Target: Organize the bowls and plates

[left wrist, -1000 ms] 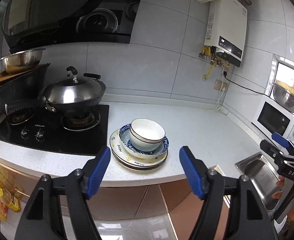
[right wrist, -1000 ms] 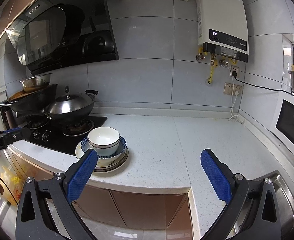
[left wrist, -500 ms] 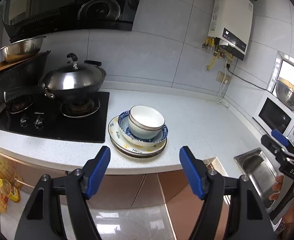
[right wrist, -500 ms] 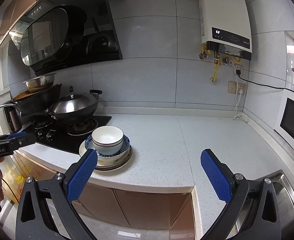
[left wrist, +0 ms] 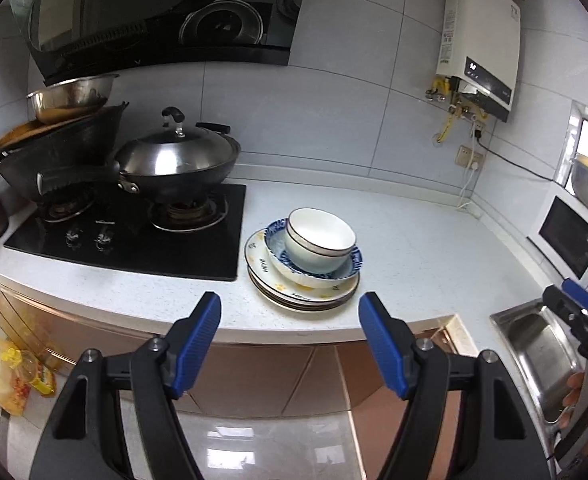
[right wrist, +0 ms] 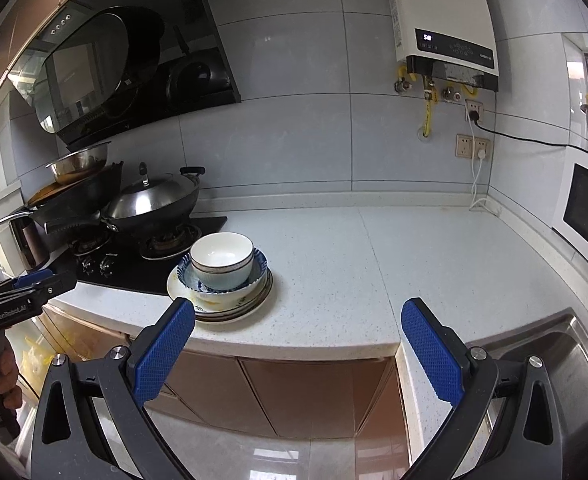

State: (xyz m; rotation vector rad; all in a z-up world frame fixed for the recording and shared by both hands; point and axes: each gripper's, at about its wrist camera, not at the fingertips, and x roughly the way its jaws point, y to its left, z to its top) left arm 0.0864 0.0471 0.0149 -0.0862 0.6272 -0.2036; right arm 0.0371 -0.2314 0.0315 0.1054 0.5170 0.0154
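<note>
at the far left of the white speckled stone surface (left wrist: 413,248) a black glass gas hob (left wrist: 142,240) is set in, carrying a dark wok with a shiny steel domed lid (left wrist: 174,160) and, behind it to the left, a black pan with a steel mixing bowl (left wrist: 72,96) stacked on top. just beside the hob's right edge, near the front edge of the surface, stands the stack of crockery: several cream plates with yellow flower prints (left wrist: 301,292) at the bottom, a blue-and-white patterned shallow bowl (left wrist: 313,268) on them, and a plain white deep bowl with a dark rim line (left wrist: 319,236) nested upright in that. the left tool (left wrist: 290,332) hangs in front of the surface's edge, its blue ridged pads spread wide with nothing between them, the stack showing beyond the gap. the right tool (right wrist: 297,344) is likewise wide open and empty, off the front edge, with the stack just beyond its left pad. to the right the surface is bare up to the white microwave (left wrist: 569,236) in the back right corner, and a steel sink (left wrist: 541,360) sits at the front right.
</note>
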